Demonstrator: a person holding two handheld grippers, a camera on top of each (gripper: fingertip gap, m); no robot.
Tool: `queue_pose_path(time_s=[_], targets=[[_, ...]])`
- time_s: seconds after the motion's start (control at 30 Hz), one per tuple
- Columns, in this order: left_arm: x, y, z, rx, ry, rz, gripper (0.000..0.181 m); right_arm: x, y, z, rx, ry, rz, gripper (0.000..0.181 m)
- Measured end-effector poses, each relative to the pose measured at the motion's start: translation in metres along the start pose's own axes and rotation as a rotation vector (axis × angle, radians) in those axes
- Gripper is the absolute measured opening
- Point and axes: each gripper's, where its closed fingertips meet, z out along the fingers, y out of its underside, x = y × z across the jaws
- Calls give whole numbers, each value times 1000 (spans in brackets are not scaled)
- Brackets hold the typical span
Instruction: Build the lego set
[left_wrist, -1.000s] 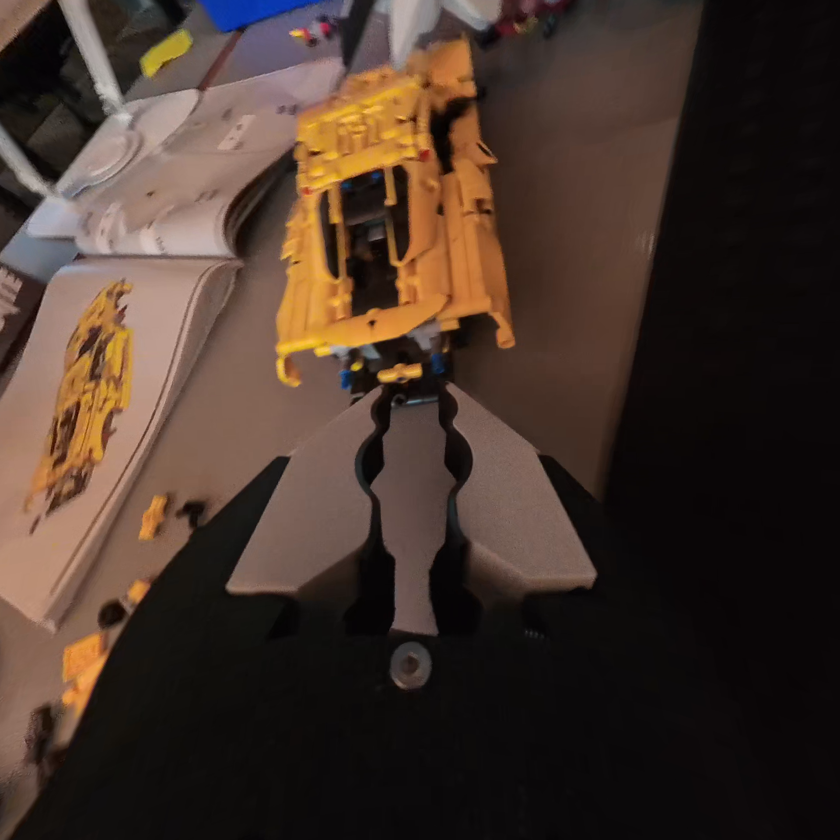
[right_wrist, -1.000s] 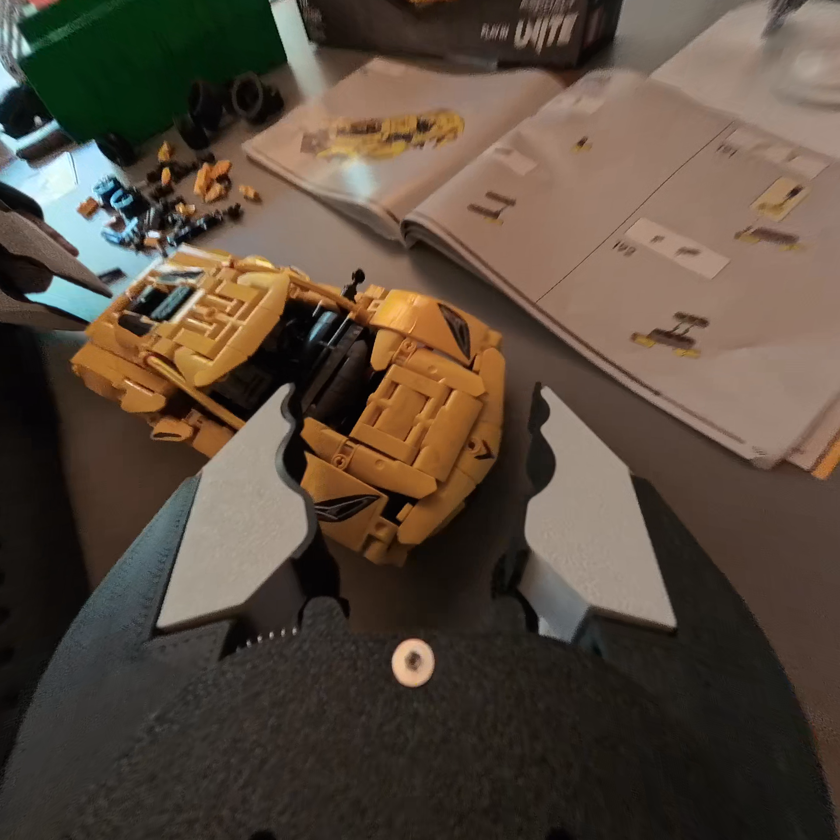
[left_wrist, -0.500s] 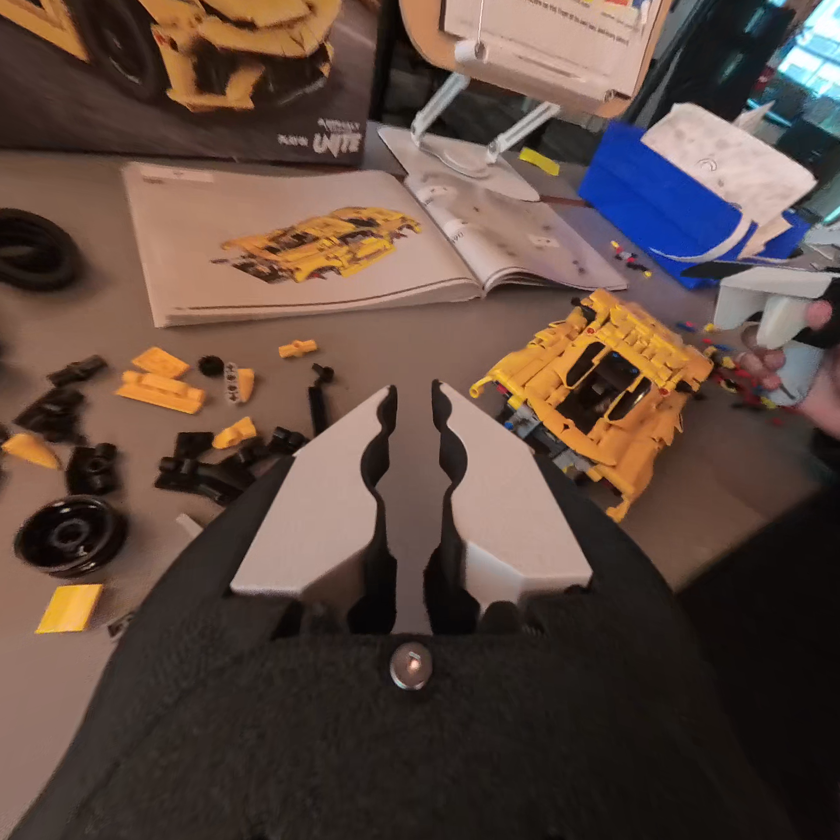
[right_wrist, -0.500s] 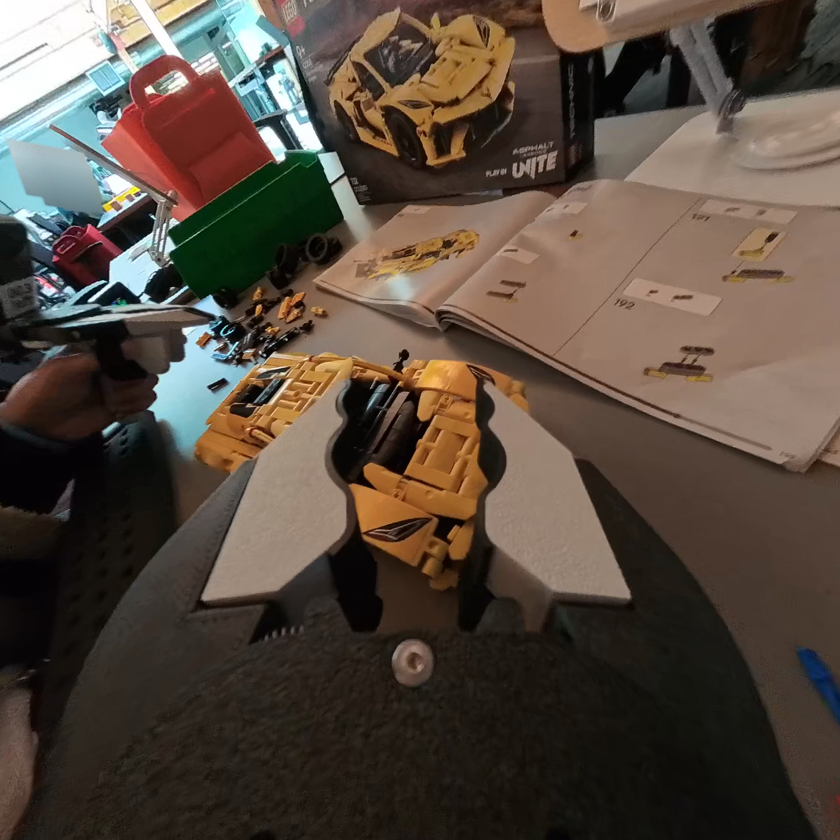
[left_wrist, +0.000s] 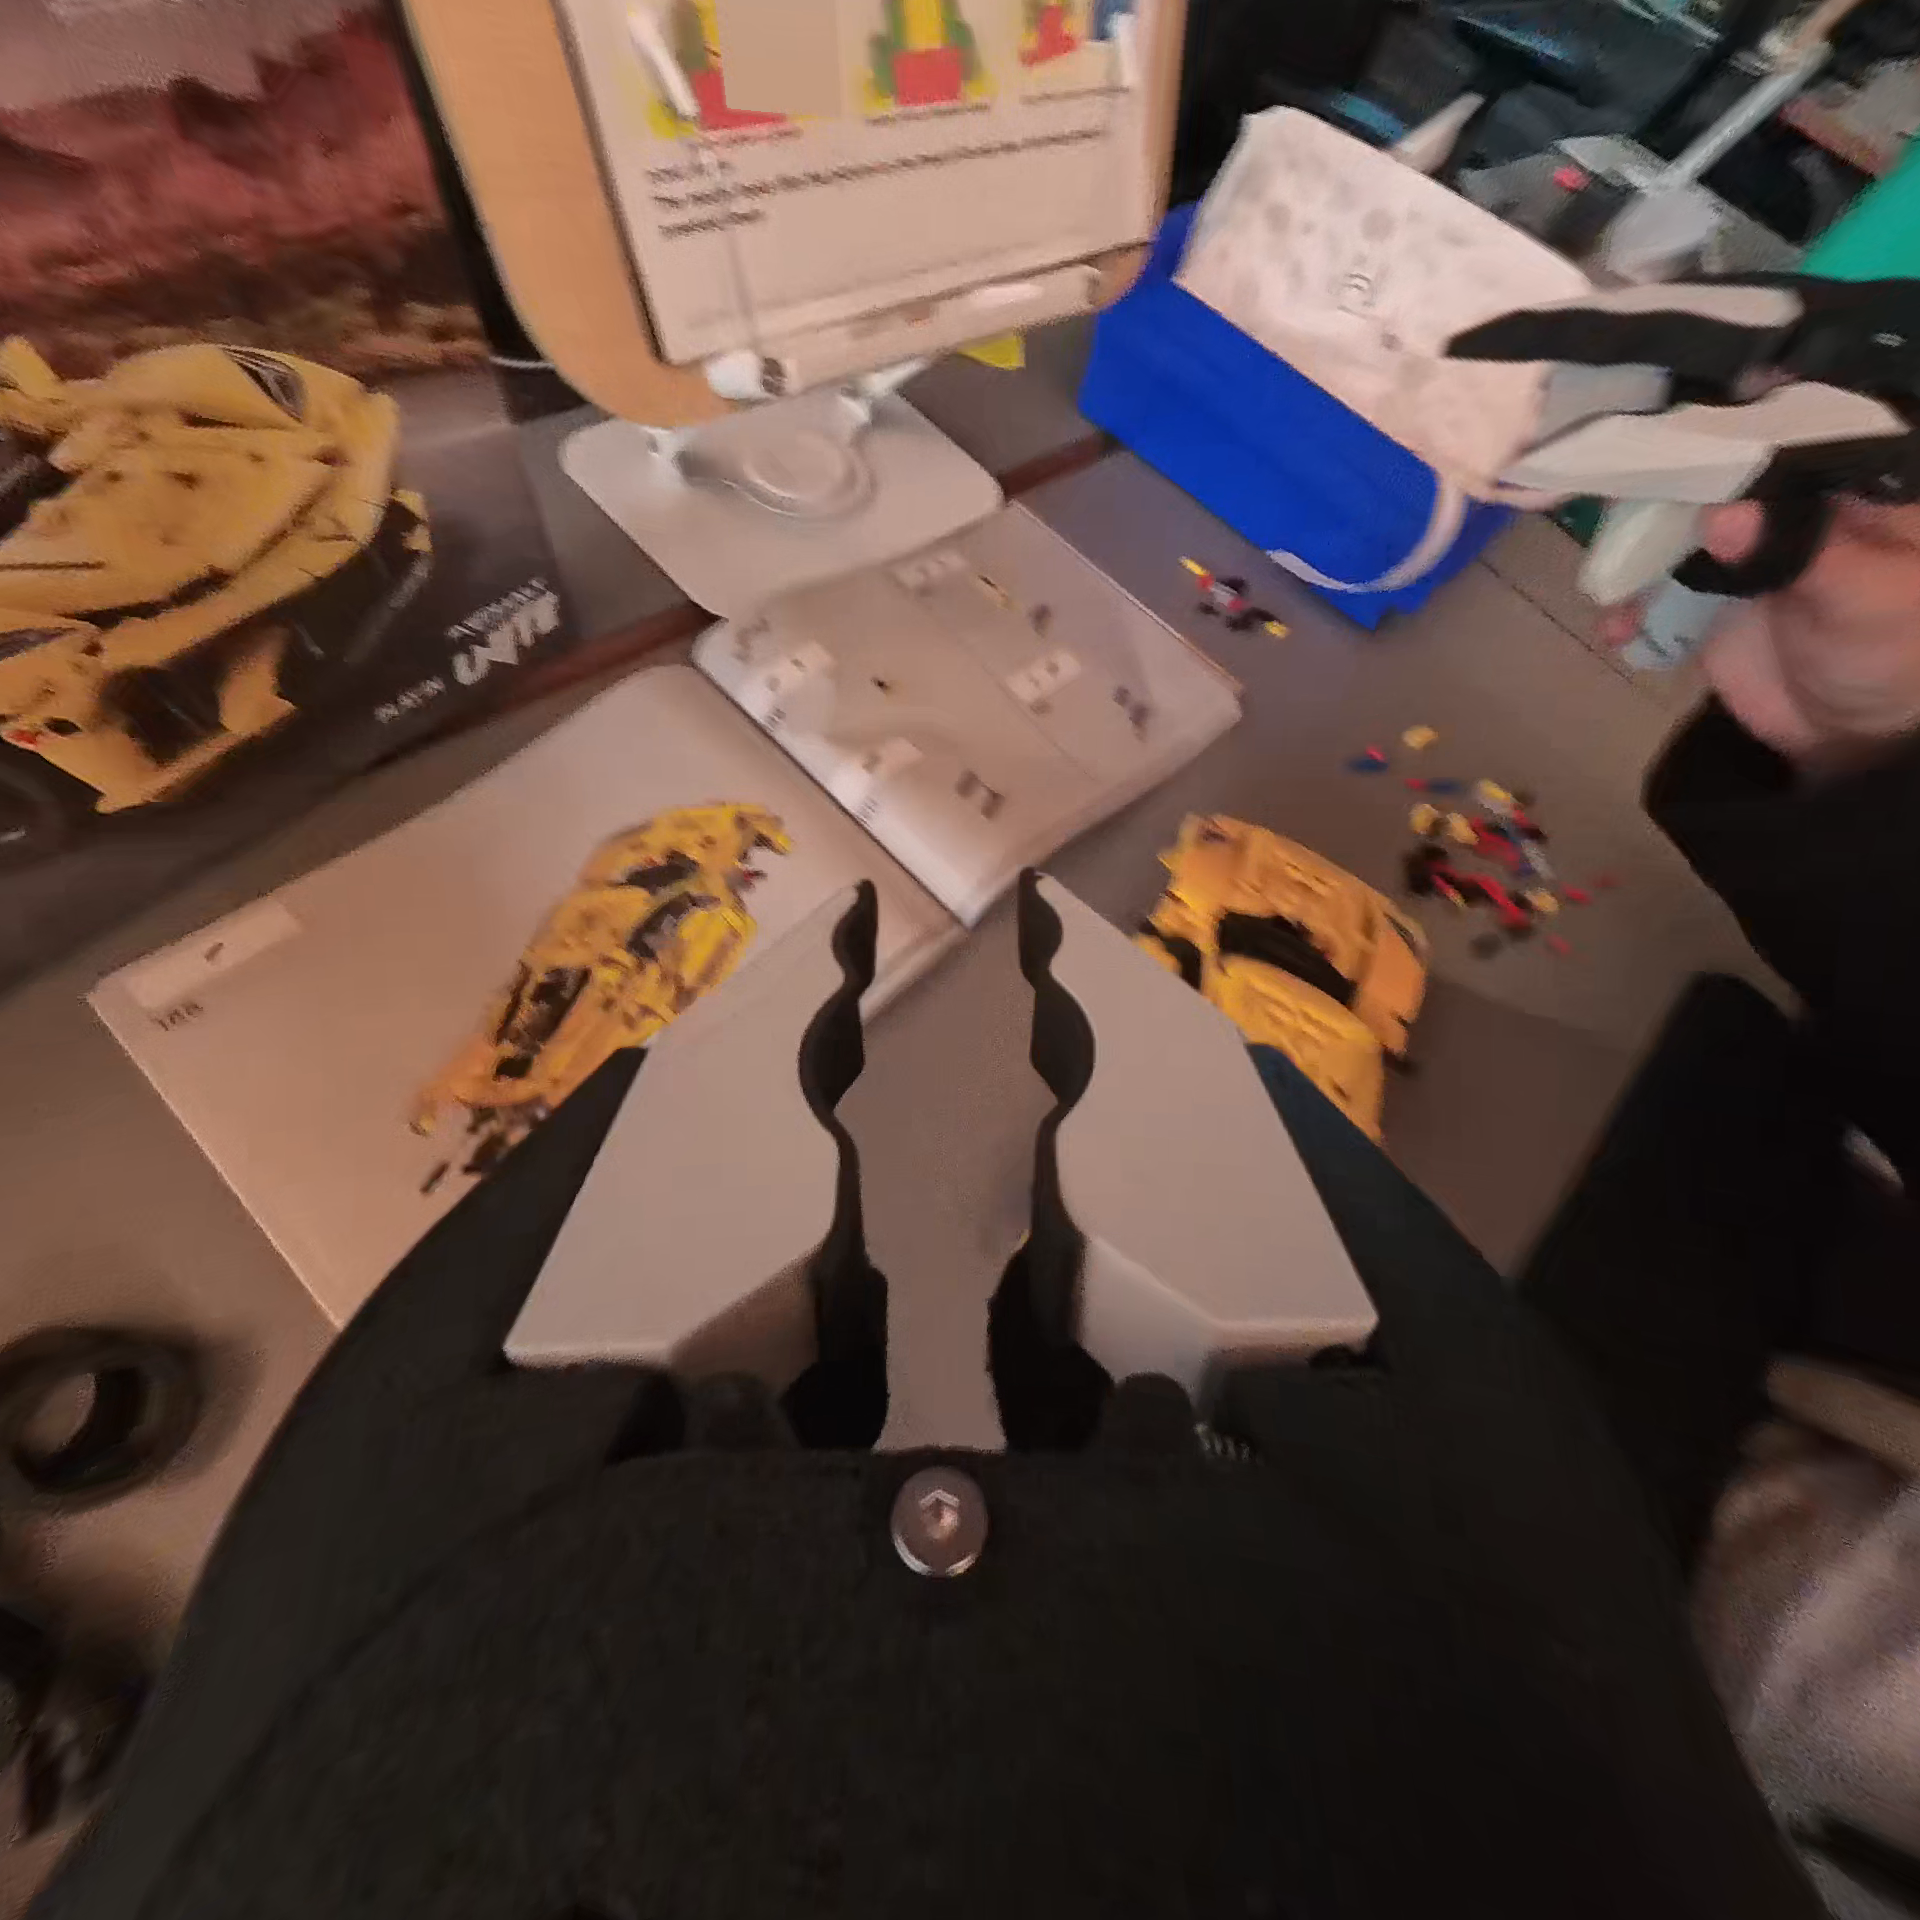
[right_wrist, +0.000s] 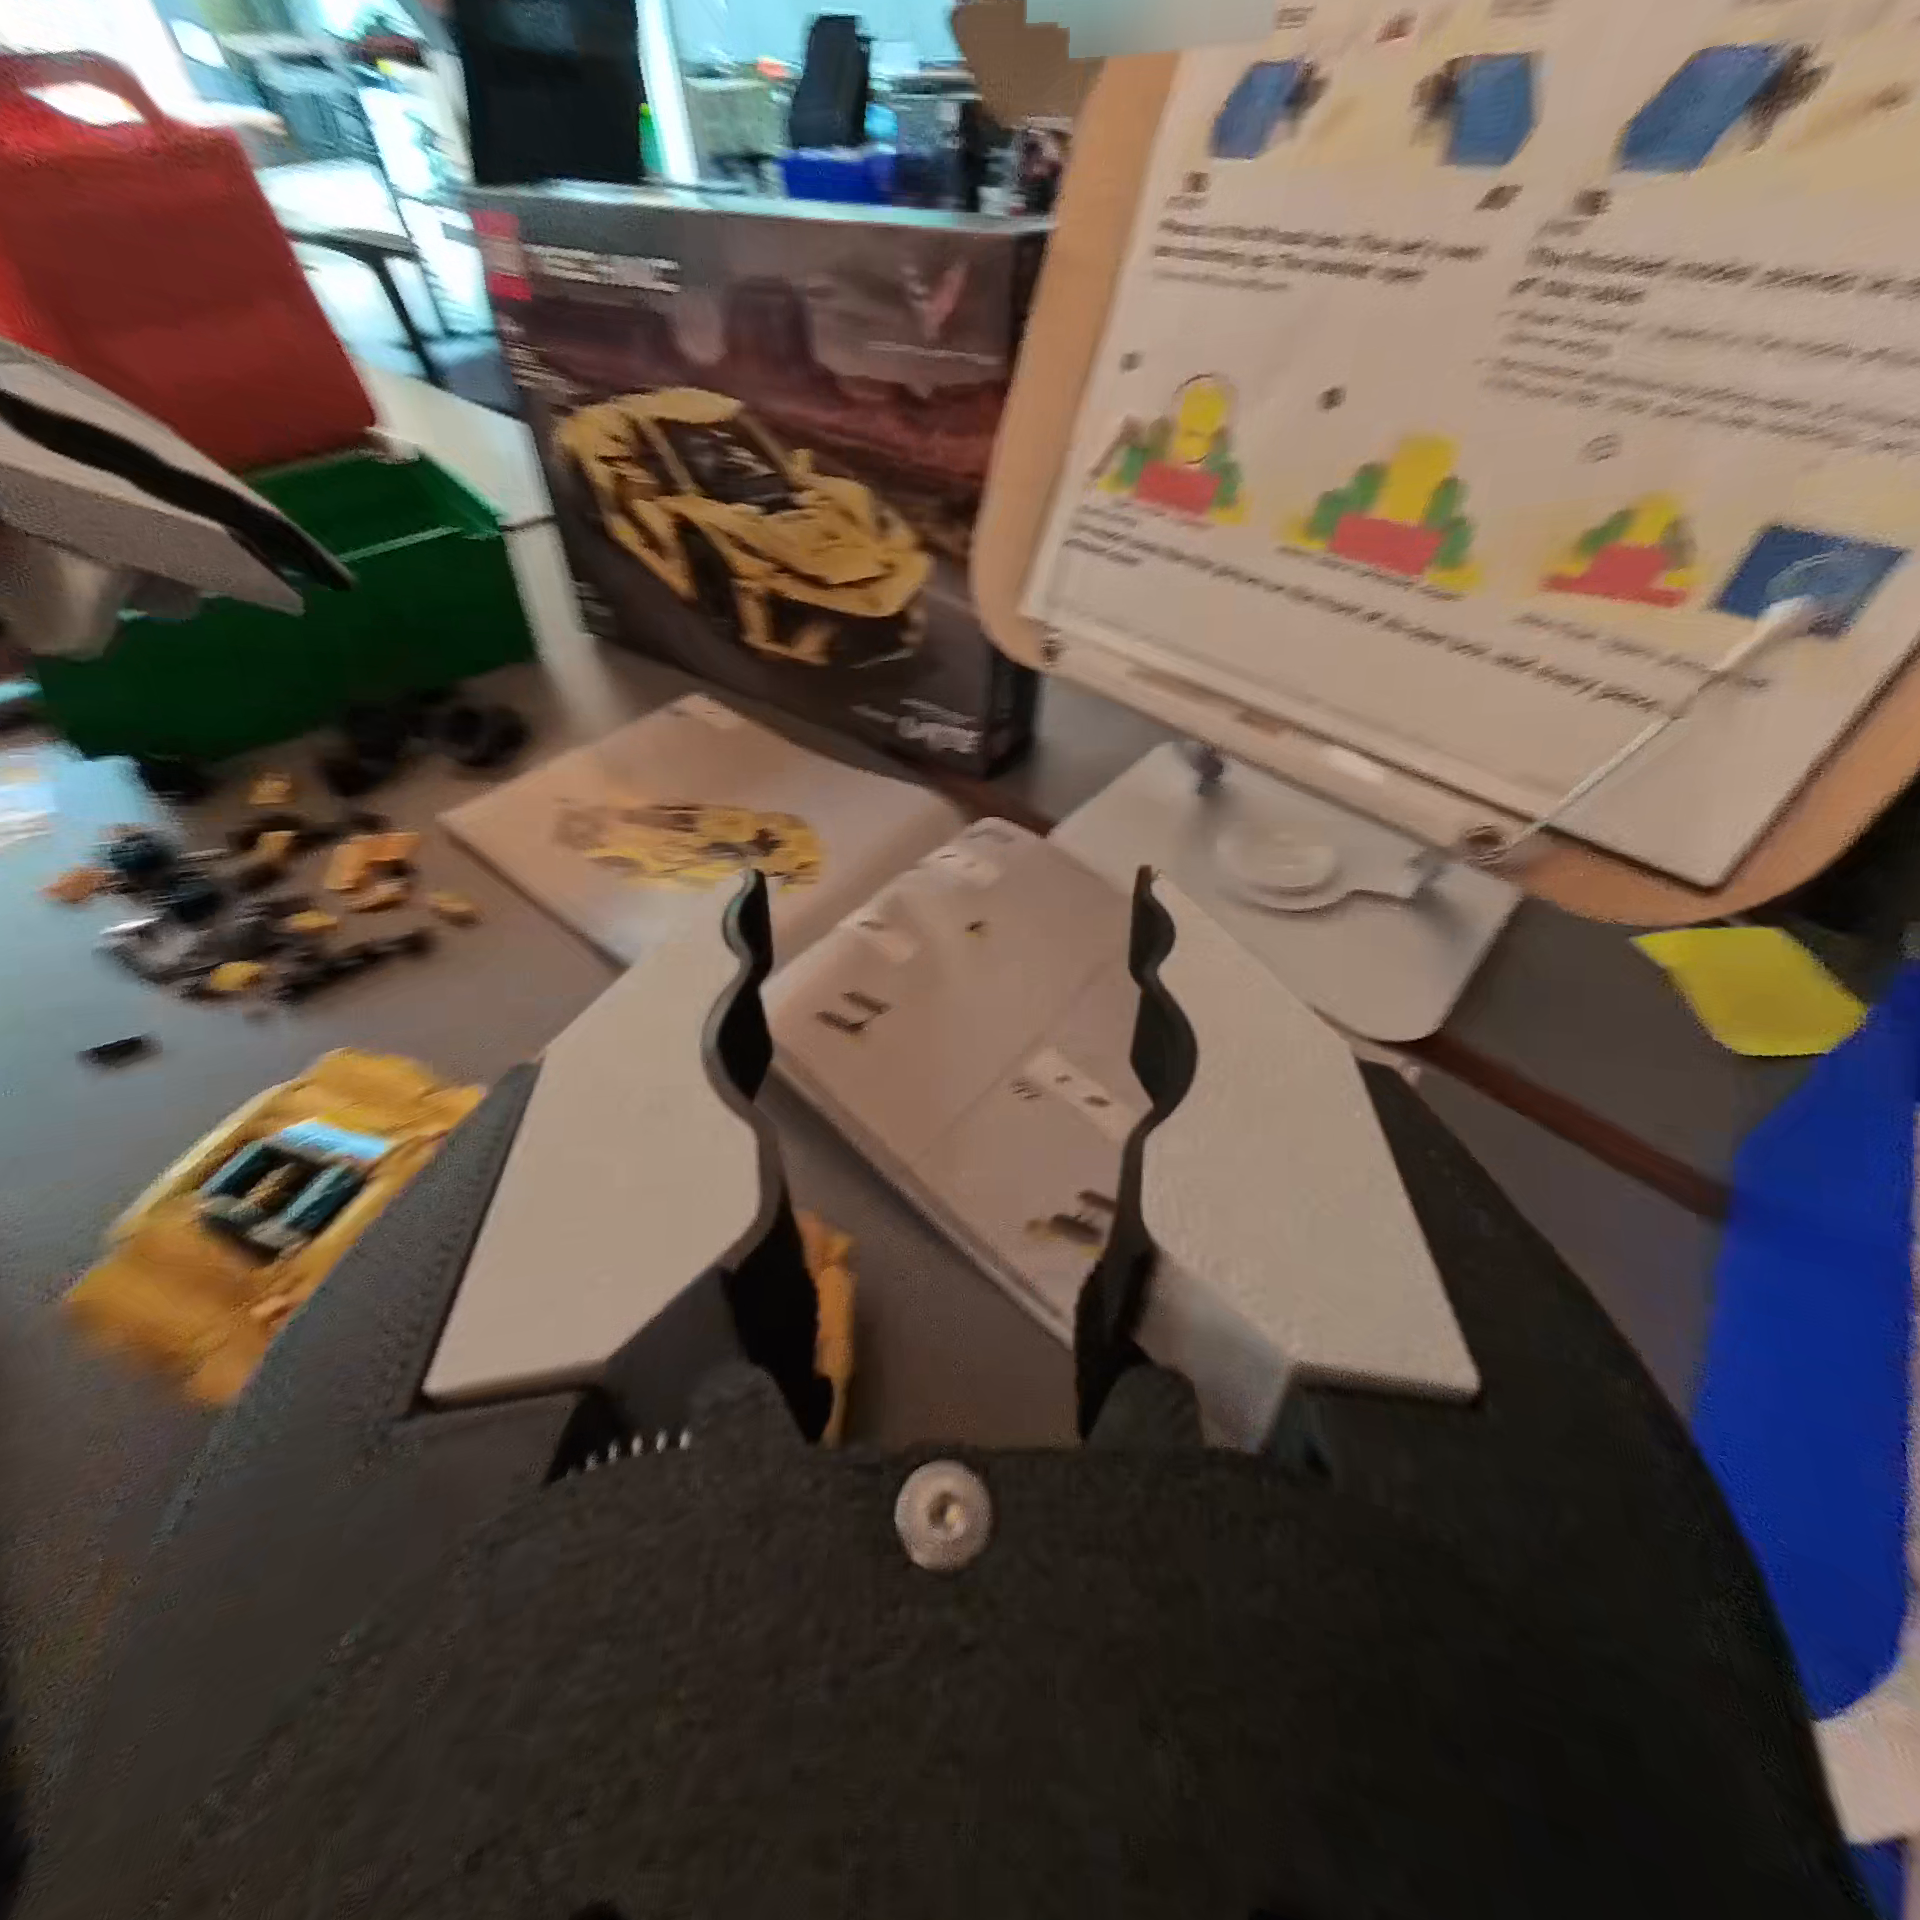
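Both grippers, left (left_wrist: 943, 899) and right (right_wrist: 945, 894), hold jaws apart, empty. Partly built yellow brick car (left_wrist: 1288, 961) sits on grey bench (left_wrist: 1475, 1122) beside open instruction booklet (left_wrist: 966, 717); consult booklet before selecting loose parts (right_wrist: 260, 914).

Both wrist views are smeared by motion blur. The worktop (left_wrist: 1475, 1174) lies dim and warm-toned, while bright daylight washes the background of the right wrist view. Wide-angle distortion bends the edges; small parts dissolve into blotches.
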Motion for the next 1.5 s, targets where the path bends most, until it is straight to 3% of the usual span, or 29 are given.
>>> queue_pose_path(time_s=[0.1, 0.2, 0.3, 0.37, 0.5, 0.63, 0.77, 0.9, 1.0, 1.2, 1.3, 1.5], targets=[[-30, -2, 51, 64, -58, -44, 28, 21, 21, 30, -34, 94, 64, 75], [-49, 22, 88, 129, -68, -110, 28, 26, 68, 53, -57, 122, 154, 71], [-52, 49, 113, 158, -54, -88, 27, 30, 121, 68, -215, 102, 148, 67], [-49, 55, 134, 81, -28, -31, 27, 42, 138, 76, -282, 104, 142, 61], [-59, 64, 190, -195, -51, 170, 19, 47, 175, 102, -498, 32, 223, 67], [-49, 66, 230, -244, 10, 184, 15, 64, 190, 103, -593, 134, 109, 64], [-46, 68, 235, -220, -60, 316, 13, 67, 184, 97, -615, 173, 69, 64], [-45, 68, 238, -205, -35, 242, 9, -25, 132, 133, -458, -269, 94, 60], [-44, 70, 238, -202, 14, 193, 0, -65, 136, 157, -511, -427, -105, 62], [-44, 69, 238, -204, 22, 192, 0, -59, 167, 175, -628, -385, -161, 65], [-46, 68, 233, -229, -6, 235, 0, -42, 173, 173, -631, -308, -200, 41], [-47, 71, 237, -239, -56, 347, 0, -41, 174, 173, -630, -275, -178, 41]])
